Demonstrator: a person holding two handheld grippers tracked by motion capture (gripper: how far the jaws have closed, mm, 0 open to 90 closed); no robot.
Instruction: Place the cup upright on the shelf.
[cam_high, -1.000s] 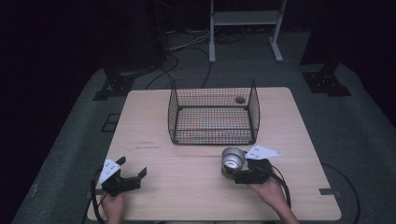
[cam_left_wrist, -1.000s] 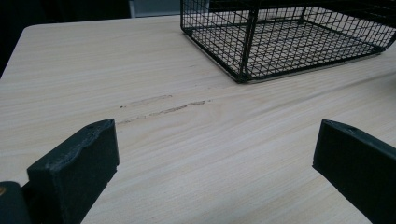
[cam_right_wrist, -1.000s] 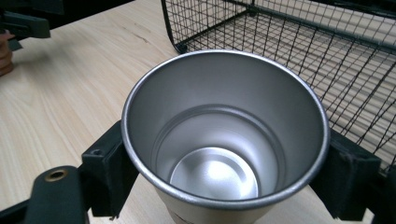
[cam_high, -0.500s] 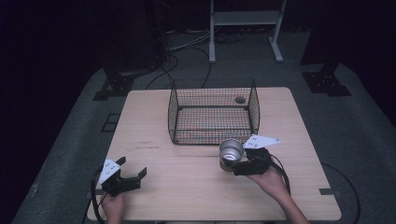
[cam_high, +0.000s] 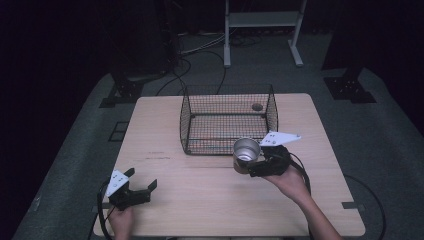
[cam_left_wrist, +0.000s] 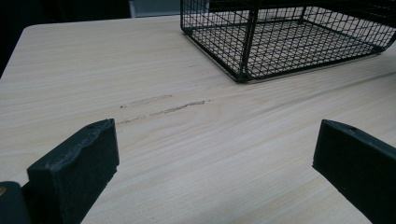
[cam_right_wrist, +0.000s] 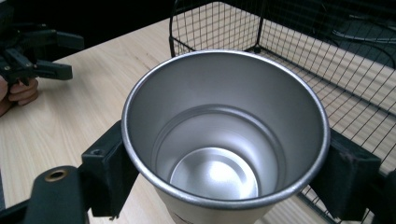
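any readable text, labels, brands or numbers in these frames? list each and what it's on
None can be read.
Metal cup, held in the right gripper: a dark trace on its outer wall at the bottom edge of the right gripper view, cut off, unreadable.
Grey plate on the left gripper: small dots, no letters.
Wire basket and table: no print.

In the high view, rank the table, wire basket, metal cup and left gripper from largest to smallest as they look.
1. Table
2. Wire basket
3. Left gripper, jaws spread
4. Metal cup, held by the right gripper

The last two look close in size, so that order is unsure.
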